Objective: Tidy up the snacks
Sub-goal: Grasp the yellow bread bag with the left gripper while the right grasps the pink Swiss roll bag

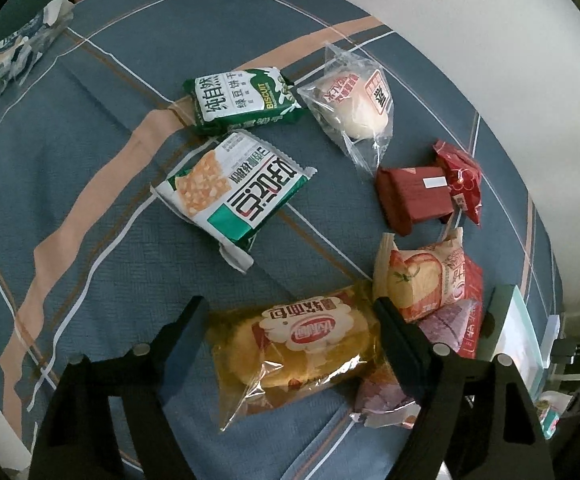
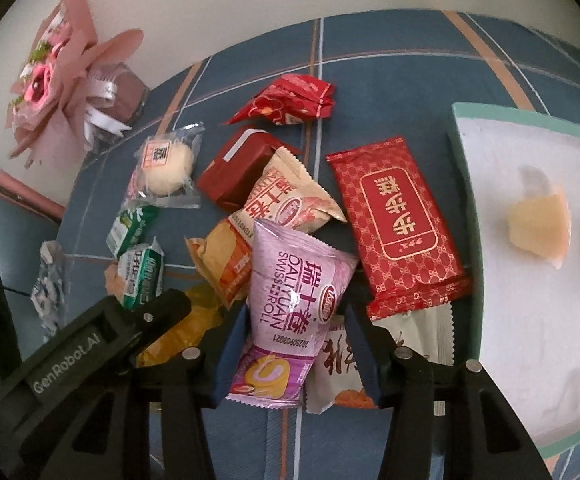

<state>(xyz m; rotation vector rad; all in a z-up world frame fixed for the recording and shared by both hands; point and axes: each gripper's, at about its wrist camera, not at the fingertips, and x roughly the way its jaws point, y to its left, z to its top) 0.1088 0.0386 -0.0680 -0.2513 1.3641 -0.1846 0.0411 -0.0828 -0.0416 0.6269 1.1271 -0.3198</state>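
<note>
Sorting has barely begun: right tongs (image 2: pixel 296 354) pinch the purple roll (image 2: pixel 290 308); left tongs (image 1: pixel 290 320) straddle the yellow bread (image 1: pixel 294 344), spread; 7 packets lie beyond.

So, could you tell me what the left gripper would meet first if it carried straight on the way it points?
Most likely the yellow bread packet, which lies between the fingers of the left gripper; depth is hard to judge.

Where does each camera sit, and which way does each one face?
Left wrist: on the left gripper, facing steeply down at the yellow bread pack between its jaws.
Right wrist: on the right gripper, facing steeply down; jaws grip the purple roll pack; left gripper at lower left.
Shared: red box, purple roll pack, yellow bread pack.
</note>
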